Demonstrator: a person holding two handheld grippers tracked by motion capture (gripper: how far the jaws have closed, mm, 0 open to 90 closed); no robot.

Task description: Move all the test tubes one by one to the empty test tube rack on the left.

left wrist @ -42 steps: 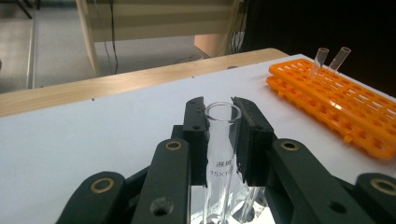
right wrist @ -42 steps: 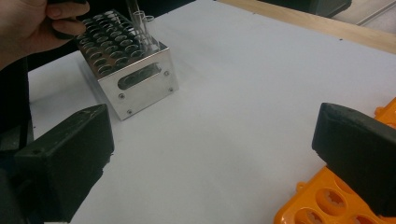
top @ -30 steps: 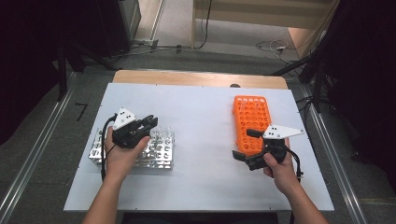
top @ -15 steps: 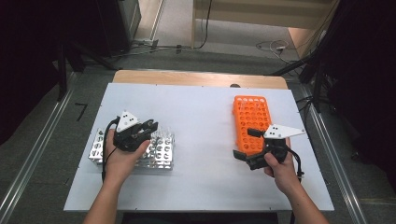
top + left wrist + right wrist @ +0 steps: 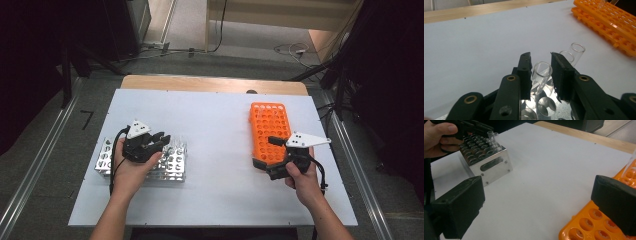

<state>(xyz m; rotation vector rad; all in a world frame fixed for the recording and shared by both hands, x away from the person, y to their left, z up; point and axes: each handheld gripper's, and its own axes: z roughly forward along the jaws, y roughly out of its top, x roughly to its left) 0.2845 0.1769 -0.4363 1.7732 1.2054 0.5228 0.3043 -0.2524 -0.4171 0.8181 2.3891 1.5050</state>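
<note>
Metal rack (image 5: 107, 159) lay at the white table's (image 5: 215, 120) left side, well apart from the orange rack (image 5: 270, 129). Above the metal rack's right end hung the left gripper (image 5: 161, 139), jaws just eased apart, pads flanking a clear glass tube (image 5: 541, 76) standing tilted in a rack hole, slim gaps visible, nothing squeezed. Two more tubes (image 5: 573, 53) stood just beyond. Right of the metal rack, at the orange rack's near end, sat the right gripper (image 5: 272, 157), jaws spread wide, nothing between.
</note>
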